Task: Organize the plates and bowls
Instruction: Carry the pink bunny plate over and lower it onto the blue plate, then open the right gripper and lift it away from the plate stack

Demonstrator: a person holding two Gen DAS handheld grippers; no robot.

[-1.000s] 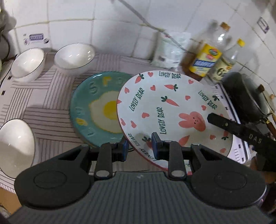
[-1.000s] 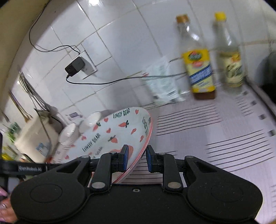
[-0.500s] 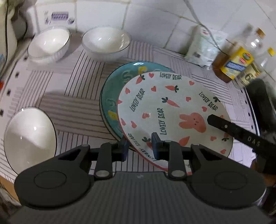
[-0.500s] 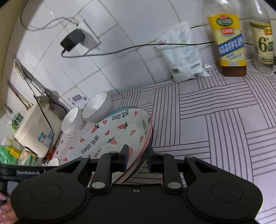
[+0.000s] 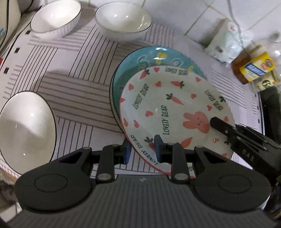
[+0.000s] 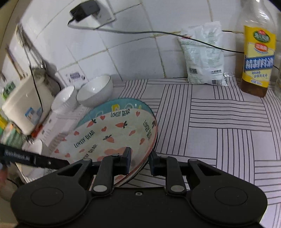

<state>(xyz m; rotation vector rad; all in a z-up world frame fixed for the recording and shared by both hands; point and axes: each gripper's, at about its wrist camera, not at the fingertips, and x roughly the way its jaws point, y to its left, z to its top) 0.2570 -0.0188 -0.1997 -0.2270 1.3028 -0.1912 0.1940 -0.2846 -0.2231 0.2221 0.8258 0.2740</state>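
The rabbit plate [image 5: 175,112] sits at frame centre above the teal plate [image 5: 133,70], apparently not yet seated. The left gripper [image 5: 142,149] pinches its near rim; the right gripper [image 6: 139,160] pinches the opposite rim.

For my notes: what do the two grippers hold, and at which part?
Both hold the Lovely Bear plate by its rim: left gripper near edge, right gripper opposite side.

A yellow-labelled oil bottle [image 6: 257,57] and a white packet [image 6: 204,56] stood against the tiled wall [image 6: 133,50], beneath a plugged-in charger [image 6: 84,10].
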